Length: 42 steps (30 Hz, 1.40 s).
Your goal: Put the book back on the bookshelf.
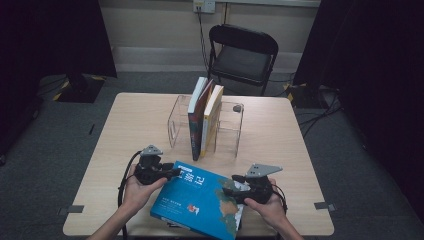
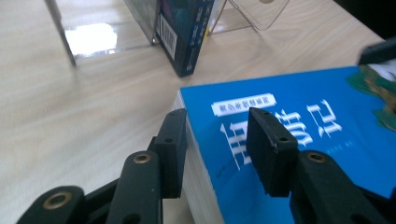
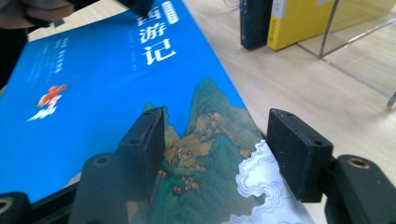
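Black fingers [image 2: 173, 149] of the left gripper [image 2: 219, 149] straddle the thick blue paperback book's [image 1: 197, 197] corner, not yet pinching; the right gripper [image 3: 224, 154], fingers apart, frames its opposite edge. Book lies at six o'clock on the wooden worktop [image 1: 135, 130]. Likely next: clamp, lift towards the clear acrylic rack [image 1: 177, 120] at twelve.

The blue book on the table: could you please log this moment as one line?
blue book: flat on table | left gripper: fingers straddle its corner | right gripper: open over opposite corner | clear rack: books upright
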Each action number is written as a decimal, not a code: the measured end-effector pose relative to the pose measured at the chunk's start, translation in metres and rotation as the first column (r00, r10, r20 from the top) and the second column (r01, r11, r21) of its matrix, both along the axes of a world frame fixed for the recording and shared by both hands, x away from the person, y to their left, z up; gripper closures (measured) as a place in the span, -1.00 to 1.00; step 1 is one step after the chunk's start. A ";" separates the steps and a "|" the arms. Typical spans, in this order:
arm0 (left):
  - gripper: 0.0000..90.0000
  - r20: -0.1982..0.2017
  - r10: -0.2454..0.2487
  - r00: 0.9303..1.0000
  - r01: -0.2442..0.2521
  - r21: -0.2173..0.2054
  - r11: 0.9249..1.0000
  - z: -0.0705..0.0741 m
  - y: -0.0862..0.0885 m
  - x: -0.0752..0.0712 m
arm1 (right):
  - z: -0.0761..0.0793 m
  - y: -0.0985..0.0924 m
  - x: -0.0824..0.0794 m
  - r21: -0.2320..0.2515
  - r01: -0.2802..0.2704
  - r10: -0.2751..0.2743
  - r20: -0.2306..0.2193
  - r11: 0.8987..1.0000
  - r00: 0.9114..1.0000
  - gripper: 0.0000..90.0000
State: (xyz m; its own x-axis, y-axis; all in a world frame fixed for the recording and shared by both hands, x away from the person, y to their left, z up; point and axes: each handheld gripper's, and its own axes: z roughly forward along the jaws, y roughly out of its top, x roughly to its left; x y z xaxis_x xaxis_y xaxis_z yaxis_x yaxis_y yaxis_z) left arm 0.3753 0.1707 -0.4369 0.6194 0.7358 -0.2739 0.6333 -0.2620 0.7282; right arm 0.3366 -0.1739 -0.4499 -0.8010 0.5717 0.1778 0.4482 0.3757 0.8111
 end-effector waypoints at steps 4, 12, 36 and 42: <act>0.31 -0.007 0.000 1.000 0.000 -0.027 1.000 -0.002 -0.003 0.006 | 0.001 -0.003 -0.009 -0.006 -0.007 0.007 -0.002 1.000 1.000 -0.15; 0.20 -0.054 -0.015 0.998 0.012 -0.049 0.999 -0.001 0.013 -0.010 | 0.014 0.005 0.005 0.004 -0.002 0.002 0.024 1.000 1.000 -0.16; -0.19 -0.038 -0.139 0.990 0.136 -0.072 0.988 -0.010 0.055 -0.091 | 0.003 0.029 0.023 -0.003 -0.031 0.031 -0.030 1.000 0.999 -0.03; -0.27 -0.046 -0.180 0.983 0.178 -0.048 0.983 -0.012 0.052 -0.097 | 0.001 0.024 0.024 0.012 -0.010 0.010 -0.030 1.000 0.999 -0.03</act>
